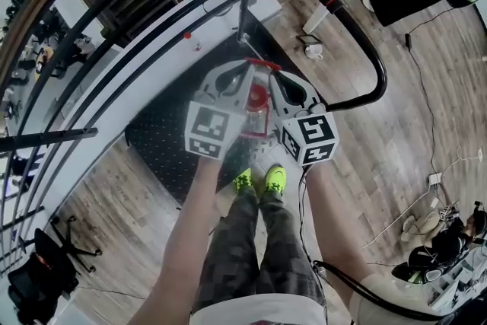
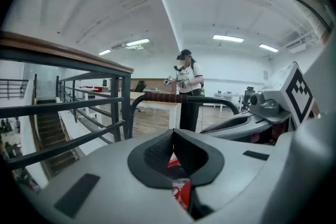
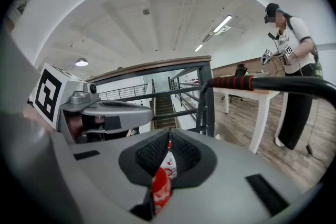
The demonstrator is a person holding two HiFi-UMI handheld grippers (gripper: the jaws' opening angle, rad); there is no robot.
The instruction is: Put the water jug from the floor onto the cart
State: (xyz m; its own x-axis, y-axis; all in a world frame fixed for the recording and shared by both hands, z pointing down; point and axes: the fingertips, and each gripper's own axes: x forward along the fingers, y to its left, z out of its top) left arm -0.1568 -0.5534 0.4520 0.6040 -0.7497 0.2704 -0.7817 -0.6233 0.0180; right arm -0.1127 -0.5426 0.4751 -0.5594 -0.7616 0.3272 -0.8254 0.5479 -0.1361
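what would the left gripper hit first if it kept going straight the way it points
The left gripper, shut on the jug, would likely meet the cart handle first; depth is unclear.

head view looks down; both others face the cart handle [image 2: 163, 97].

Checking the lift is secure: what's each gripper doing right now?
Left gripper: closed on the red handle of the clear plastic water jug.
Right gripper: closed on the same handle.

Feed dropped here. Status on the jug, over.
Both shut on jug: left gripper, right gripper. Jug hangs above cart deck. Push bar beyond, not blocking.
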